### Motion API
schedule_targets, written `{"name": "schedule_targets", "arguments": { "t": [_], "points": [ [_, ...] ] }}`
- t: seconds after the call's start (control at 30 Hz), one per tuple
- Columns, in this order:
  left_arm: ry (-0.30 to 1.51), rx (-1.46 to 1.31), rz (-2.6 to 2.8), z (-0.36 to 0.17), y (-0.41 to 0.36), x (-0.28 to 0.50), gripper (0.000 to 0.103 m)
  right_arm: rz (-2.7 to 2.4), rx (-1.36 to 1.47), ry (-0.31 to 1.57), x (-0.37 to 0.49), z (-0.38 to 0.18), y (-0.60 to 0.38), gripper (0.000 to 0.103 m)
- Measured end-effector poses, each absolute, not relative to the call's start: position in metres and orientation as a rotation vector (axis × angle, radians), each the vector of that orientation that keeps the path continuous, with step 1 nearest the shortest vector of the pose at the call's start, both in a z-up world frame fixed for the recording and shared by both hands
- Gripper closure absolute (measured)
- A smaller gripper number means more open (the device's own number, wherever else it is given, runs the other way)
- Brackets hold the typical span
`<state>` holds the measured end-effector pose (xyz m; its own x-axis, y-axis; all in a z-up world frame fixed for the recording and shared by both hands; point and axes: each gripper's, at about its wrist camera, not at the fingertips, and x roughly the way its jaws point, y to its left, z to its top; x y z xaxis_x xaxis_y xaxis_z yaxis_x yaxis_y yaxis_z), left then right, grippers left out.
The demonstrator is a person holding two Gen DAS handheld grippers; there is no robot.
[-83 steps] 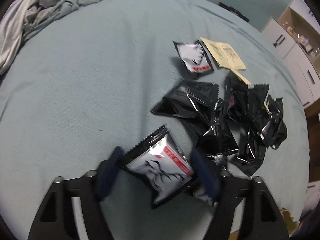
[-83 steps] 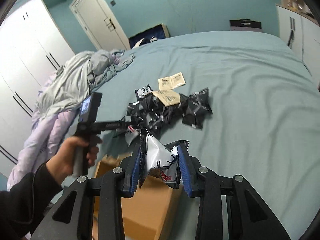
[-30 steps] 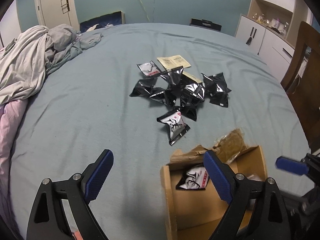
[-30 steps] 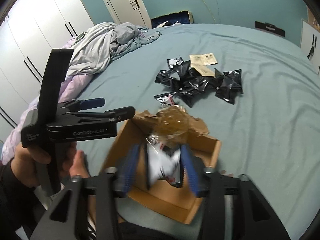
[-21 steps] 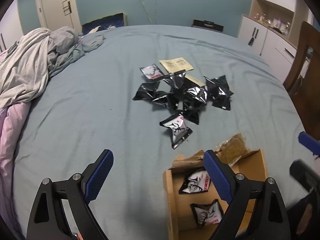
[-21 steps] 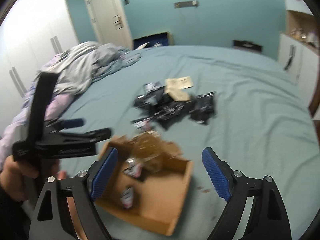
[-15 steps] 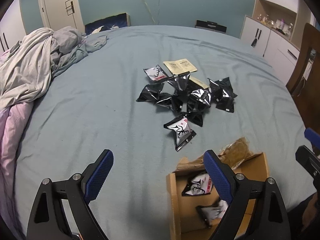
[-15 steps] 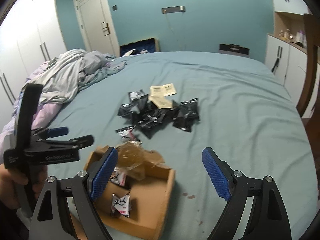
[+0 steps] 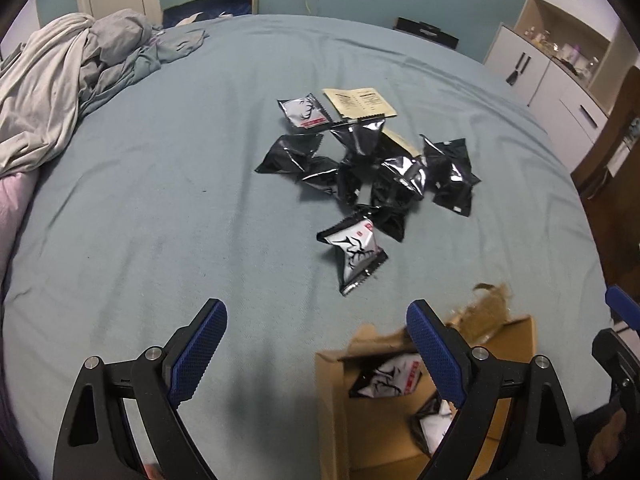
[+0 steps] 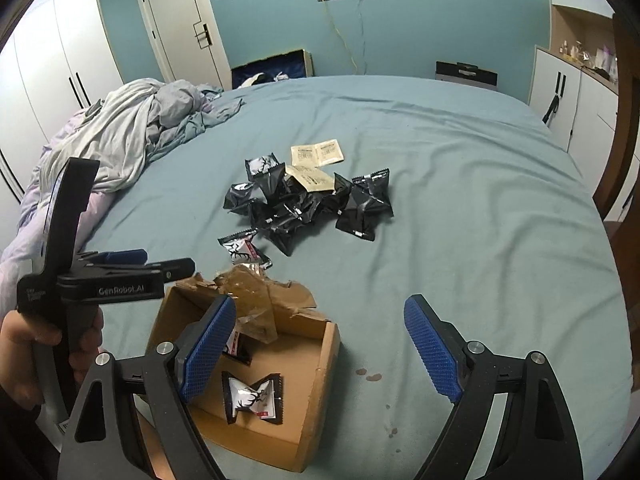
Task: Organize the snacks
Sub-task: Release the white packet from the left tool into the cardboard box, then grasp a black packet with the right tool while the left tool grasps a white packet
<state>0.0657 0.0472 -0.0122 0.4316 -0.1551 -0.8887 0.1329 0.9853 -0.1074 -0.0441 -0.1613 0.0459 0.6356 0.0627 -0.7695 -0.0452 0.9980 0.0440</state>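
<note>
A pile of black snack packets point(image 9: 372, 168) lies mid-bed, also in the right wrist view point(image 10: 308, 204). One white-faced packet point(image 9: 354, 252) lies alone nearer the open cardboard box point(image 10: 316, 364), which holds two packets point(image 10: 252, 398). The box point(image 9: 332, 412) sits low right in the left wrist view. My left gripper point(image 9: 316, 344) is open and empty above the sheet, left of the box. My right gripper point(image 10: 320, 344) is open and empty above the box's right side.
Beige sachets point(image 9: 360, 102) lie behind the pile. Crumpled bedding point(image 10: 132, 128) is heaped at the far left. White cabinets point(image 9: 552, 60) and a wooden chair point(image 9: 612, 140) stand to the right of the bed. Small stains point(image 10: 370, 374) mark the sheet beside the box.
My right gripper opened and let its packet fall into the box, then drew back and up. My left gripper, open throughout, moved slightly toward the pile.
</note>
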Motion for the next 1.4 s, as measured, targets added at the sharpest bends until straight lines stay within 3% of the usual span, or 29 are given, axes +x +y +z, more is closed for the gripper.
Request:
{"name": "schedule_targets", "arguments": {
  "t": [0.37, 1.0, 1.07, 1.17, 1.4],
  "points": [
    [1.098, 0.062, -0.201, -0.016, 0.033, 0.079, 0.01, -0.02, -0.028, 0.964, 0.028, 0.03, -0.18, 0.017],
    [1.124, -0.035, -0.264, -0.043, 0.046, 0.12, 0.01, 0.021, 0.041, 1.166, 0.189, -0.066, -0.196, 0.018],
    [1.141, -0.049, -0.287, -0.049, 0.046, 0.125, 0.01, 0.026, 0.017, 1.166, 0.193, -0.074, -0.193, 0.024],
    [1.207, -0.133, -0.335, -0.058, 0.047, 0.131, 0.01, 0.007, -0.062, 1.159, 0.196, -0.082, -0.185, 0.055],
    [1.267, -0.211, -0.385, -0.072, 0.047, 0.143, 0.01, 0.035, -0.001, 1.073, 0.183, -0.055, -0.192, 0.058]
  ]
}}
